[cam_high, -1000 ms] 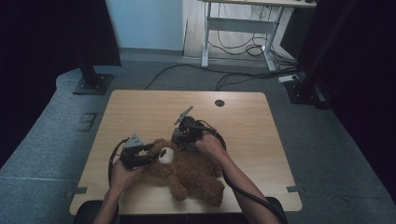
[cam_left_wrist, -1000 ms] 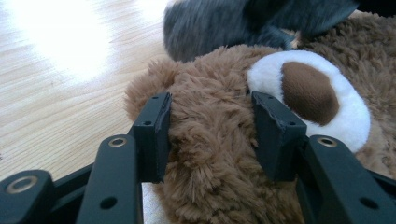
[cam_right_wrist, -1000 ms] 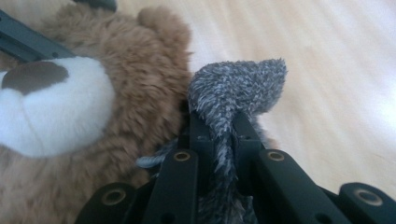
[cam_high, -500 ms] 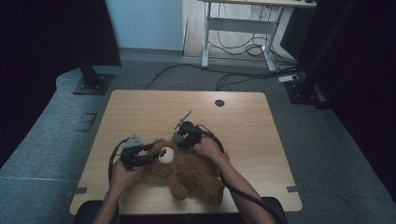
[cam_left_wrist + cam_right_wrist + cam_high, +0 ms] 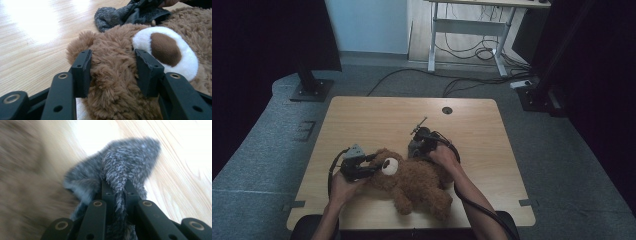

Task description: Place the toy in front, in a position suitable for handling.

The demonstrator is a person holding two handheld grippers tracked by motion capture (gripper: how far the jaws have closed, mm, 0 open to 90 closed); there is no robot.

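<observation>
My left claw (image 5: pixel 112 72) is clamped on the head of the brown teddy bear (image 5: pixel 412 182), one jaw on each side of the fur just beside the white muzzle, pinning it to the counter (image 5: pixel 377 117). The bear lies on its back near my edge of the counter, head toward my left, legs toward my right.

My right claw (image 5: pixel 117 192) is pinched tight on a fold of a grey fuzzy garment (image 5: pixel 120 167), something like a small knitted hat or sock; I cannot tell which. In the left gripper view that grey piece (image 5: pixel 112 15) rests on the wood just beyond the bear's head, touching the fur near the top of it. From above, my right claw (image 5: pixel 419 147) sits right behind the bear's shoulder.

As I judge it, I am dressing the bear. Done: the bear is steadied and the garment is in my grip, brought up against the head. Left: the grey piece is not yet on the bear at all. Its opening has to be spread and drawn over the head or a limb, then tugged snug.
</observation>
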